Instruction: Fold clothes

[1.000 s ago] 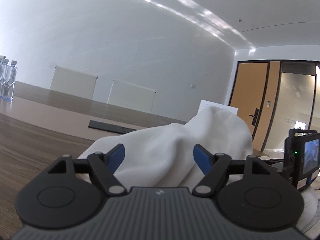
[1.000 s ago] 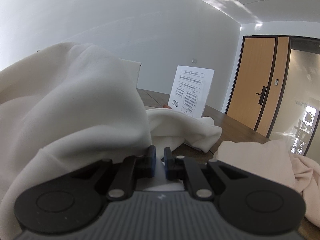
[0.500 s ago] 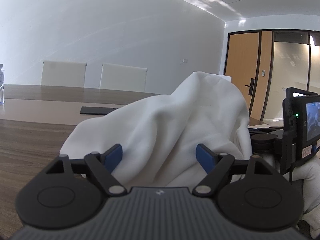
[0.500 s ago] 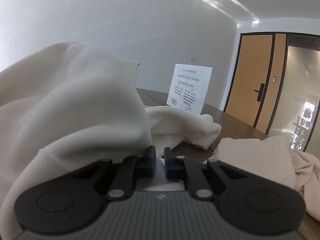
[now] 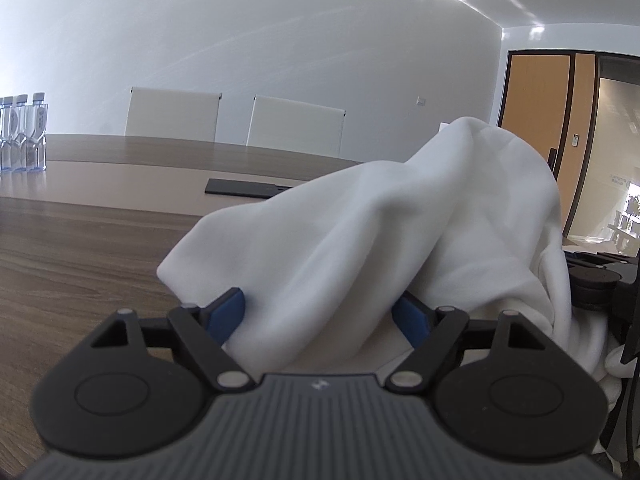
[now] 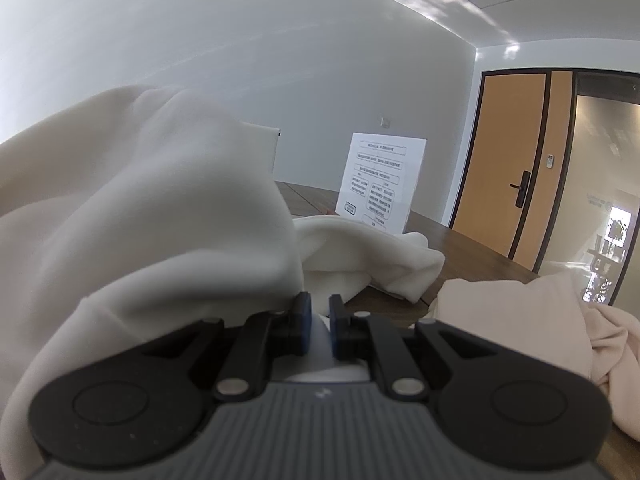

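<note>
A white garment (image 5: 380, 220) is lifted into a peaked heap above the wooden table (image 5: 80, 248). My left gripper (image 5: 320, 314) has a lower fold of it between its blue pads, which stand wide apart and are closing; they do not pinch the cloth. In the right wrist view my right gripper (image 6: 319, 326) is shut on a thin fold of the same white garment (image 6: 140, 208), which drapes up and over to the left. The right gripper's black body (image 5: 592, 284) shows at the right edge of the left wrist view.
A pale pink garment (image 6: 520, 320) lies crumpled at the right. A printed sheet (image 6: 378, 184) stands upright behind the cloth. Water bottles (image 5: 22, 132) stand far left, a flat black panel (image 5: 244, 188) lies mid-table, and white chairs (image 5: 172, 114) line the far side.
My left gripper has come closer and lower, so the white cloth now lies between its pads instead of ahead of them. The right gripper still holds its fold, barely shifted.
</note>
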The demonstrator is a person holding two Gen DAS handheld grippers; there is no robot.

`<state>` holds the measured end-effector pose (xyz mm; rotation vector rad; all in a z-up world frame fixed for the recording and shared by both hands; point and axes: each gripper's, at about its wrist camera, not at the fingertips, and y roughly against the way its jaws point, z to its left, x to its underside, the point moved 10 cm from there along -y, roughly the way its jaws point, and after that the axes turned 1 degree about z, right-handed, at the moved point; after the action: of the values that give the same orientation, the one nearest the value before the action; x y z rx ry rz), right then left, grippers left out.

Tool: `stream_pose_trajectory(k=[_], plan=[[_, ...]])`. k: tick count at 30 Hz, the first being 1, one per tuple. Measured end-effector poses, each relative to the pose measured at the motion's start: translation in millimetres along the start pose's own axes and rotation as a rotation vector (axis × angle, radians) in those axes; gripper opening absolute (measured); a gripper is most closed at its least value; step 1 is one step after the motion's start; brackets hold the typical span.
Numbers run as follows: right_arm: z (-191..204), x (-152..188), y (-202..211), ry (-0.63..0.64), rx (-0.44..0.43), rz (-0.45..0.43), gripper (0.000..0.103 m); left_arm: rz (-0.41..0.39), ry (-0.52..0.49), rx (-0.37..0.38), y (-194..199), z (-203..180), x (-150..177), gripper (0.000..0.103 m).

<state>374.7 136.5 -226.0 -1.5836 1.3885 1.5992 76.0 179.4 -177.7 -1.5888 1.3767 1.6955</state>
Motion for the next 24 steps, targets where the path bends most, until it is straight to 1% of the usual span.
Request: stream_pose_trajectory(k=[1, 2, 4, 5, 6, 8, 11, 14, 17, 20, 24], plan=[[-0.3, -0.2, 0.8, -0.003, -0.004, -0.002, 0.011, -0.001, -0.001, 0.000, 0.1, 0.0, -0.3, 0.061], [-0.6, -0.4, 1.6, -0.006, -0.007, -0.004, 0.011, 0.001, -0.003, -0.003, 0.1, 0.3, -0.3, 0.055], [0.8, -1.0, 5.7, -0.010, -0.016, -0.013, 0.012, -0.002, -0.006, -0.002, 1.1, 0.4, -0.8, 0.029], [2.4, -1.4, 8.5, -0.009, -0.019, -0.019, 0.013, -0.006, -0.007, 0.008, 2.1, -0.1, -1.6, 0.024], [4.1, -1.9, 11.1, -0.006, -0.019, -0.027, 0.013, -0.015, -0.009, 0.014, 4.2, -0.4, -2.7, 0.013], [7.5, -2.9, 15.9, 0.001, -0.018, -0.044, 0.014, -0.048, -0.023, 0.010, 11.0, -1.7, -6.3, 0.010], [11.9, -3.9, 22.2, 0.002, -0.024, -0.062, 0.014, -0.088, -0.025, -0.006, 18.0, -1.0, -11.0, 0.008], [15.1, -5.1, 28.9, -0.012, -0.042, -0.078, 0.014, -0.118, 0.001, -0.017, 24.3, 2.6, -15.8, 0.008], [23.4, -7.3, 39.7, -0.006, -0.076, -0.115, 0.014, -0.151, 0.024, -0.040, 30.7, 7.4, -20.8, 0.008], [41.3, -7.0, 51.0, 0.055, -0.132, -0.155, 0.014, -0.183, 0.025, -0.092, 35.4, 12.3, -25.4, 0.008], [66.6, -5.5, 74.1, 0.123, -0.280, -0.224, 0.015, -0.254, 0.061, -0.176, 47.7, 28.1, -34.9, 0.008]])
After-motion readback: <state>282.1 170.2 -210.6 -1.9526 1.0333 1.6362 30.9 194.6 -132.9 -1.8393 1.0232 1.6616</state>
